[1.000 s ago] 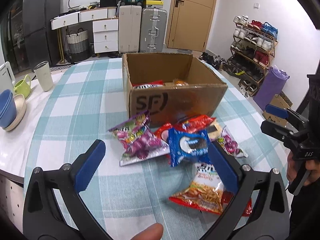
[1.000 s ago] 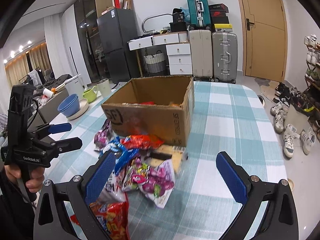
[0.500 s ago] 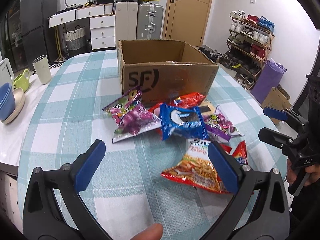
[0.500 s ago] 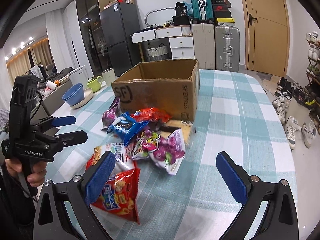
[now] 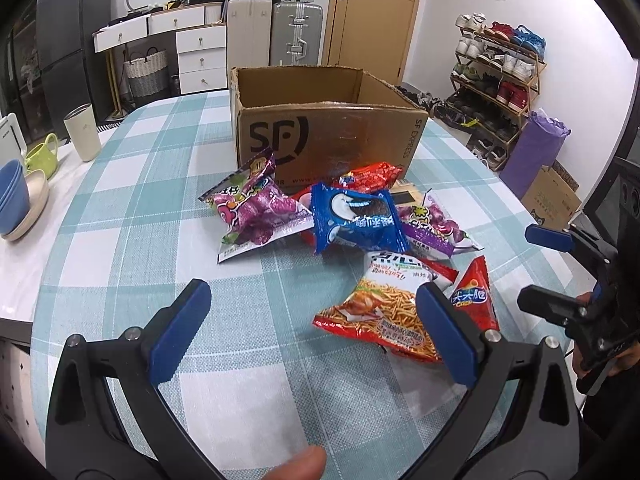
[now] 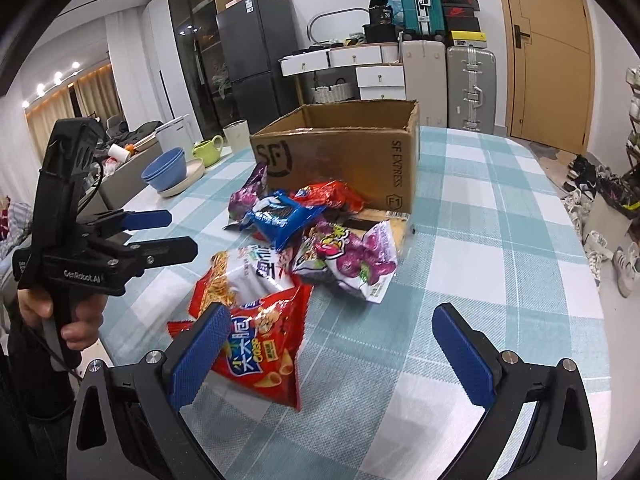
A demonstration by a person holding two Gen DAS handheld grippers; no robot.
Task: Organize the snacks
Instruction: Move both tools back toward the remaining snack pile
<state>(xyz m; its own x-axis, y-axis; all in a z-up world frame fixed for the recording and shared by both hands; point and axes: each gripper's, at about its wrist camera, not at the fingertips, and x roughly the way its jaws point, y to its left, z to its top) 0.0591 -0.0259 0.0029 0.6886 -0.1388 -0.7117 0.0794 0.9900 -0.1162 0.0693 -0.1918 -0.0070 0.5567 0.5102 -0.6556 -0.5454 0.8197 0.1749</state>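
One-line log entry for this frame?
left gripper: open | right gripper: open | snack packets: on table | box: behind

White walls; a wooden door (image 5: 374,12) far right, suitcases (image 5: 276,32) and white drawers (image 5: 200,56) beside it, a shoe rack (image 5: 496,80) right, a black fridge (image 6: 256,52) far left.

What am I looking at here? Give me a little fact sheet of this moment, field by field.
setting: round table with a teal checked cloth
container: open cardboard box, marked SF
loose snacks: blue cookie pack, purple candy bag, red noodle-snack bag, red chip bag, all lying in front of the box
left gripper: open, holding nothing
right gripper: open, holding nothing
side items: blue bowls, green cup
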